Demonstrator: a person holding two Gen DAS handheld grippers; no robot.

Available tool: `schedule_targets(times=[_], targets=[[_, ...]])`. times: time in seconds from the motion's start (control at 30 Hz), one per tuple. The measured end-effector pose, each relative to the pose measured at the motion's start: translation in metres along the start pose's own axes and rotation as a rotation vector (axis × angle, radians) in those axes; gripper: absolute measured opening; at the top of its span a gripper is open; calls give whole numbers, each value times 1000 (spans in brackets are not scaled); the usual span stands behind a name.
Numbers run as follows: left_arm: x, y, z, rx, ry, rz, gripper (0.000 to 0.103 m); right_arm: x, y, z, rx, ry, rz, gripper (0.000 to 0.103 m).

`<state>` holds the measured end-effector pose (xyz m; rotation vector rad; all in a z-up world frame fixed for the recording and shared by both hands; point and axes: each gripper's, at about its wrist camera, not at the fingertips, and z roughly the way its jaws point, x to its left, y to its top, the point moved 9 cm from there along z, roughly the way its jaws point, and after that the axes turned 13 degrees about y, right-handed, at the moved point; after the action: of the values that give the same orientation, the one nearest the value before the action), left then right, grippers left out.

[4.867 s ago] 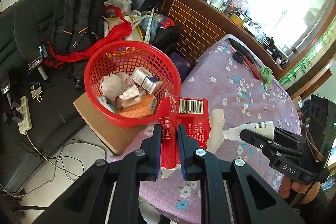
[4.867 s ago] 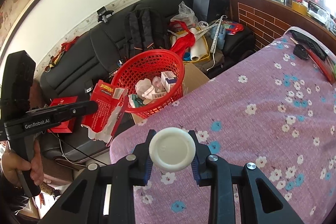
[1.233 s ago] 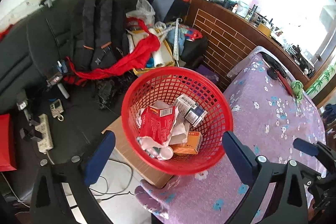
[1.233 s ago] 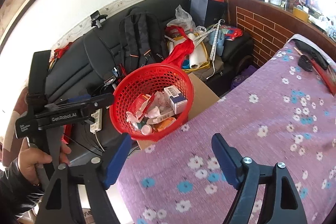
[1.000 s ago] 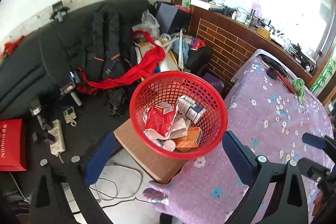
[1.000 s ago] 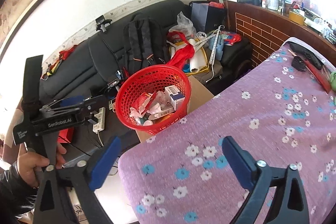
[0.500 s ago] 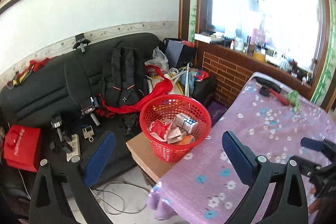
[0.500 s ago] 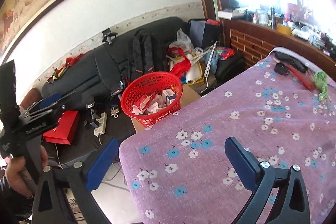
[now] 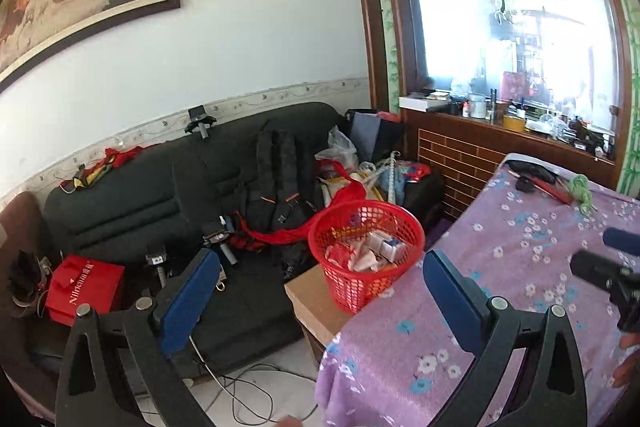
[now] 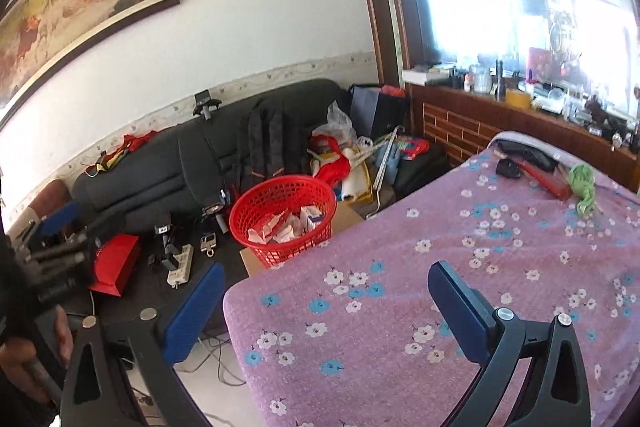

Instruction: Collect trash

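A red mesh basket (image 9: pixel 366 247) stands on a cardboard box (image 9: pixel 316 301) beside the table corner; it also shows in the right wrist view (image 10: pixel 286 217). It holds several crumpled cartons and wrappers (image 9: pixel 368 255). My left gripper (image 9: pixel 320 297) is open and empty, held well back from the basket. My right gripper (image 10: pixel 326 301) is open and empty above the near corner of the purple flowered tablecloth (image 10: pixel 480 259). The left gripper's body shows at the left edge of the right wrist view (image 10: pixel 56 247).
A black sofa (image 9: pixel 160 187) carries a backpack (image 9: pixel 280 171), red cloth and bags. A red gift bag (image 9: pixel 84 287) and a power strip (image 10: pixel 180 263) lie on a low surface left of the basket. A green cord (image 10: pixel 584 187) and dark tools (image 10: pixel 524 157) lie at the table's far end.
Both grippers have pulled back and up from the basket, so it looks smaller and farther. Both stay open and empty; the red carton and the bottle held 4.9 s ago are gone from their fingers.
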<state>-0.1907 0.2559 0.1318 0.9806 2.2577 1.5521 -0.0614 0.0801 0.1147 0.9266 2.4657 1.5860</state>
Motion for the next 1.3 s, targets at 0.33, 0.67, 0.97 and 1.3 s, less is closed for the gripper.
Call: schedule_targets(times=[0.33, 0.67, 0.97, 1.3], targets=[[7, -25, -11, 42, -40, -24, 101, 12, -16, -12, 0, -13, -8, 103], [11, -28, -17, 31, -54, -68, 101, 22, -15, -17, -16, -5, -24, 103], [17, -28, -15, 18, -69, -132, 101, 22, -18, -15, -14, 3, -13, 103], [17, -30, -16, 17, -51, -137, 102, 23, -20, -12, -6, 8, -20, 103]])
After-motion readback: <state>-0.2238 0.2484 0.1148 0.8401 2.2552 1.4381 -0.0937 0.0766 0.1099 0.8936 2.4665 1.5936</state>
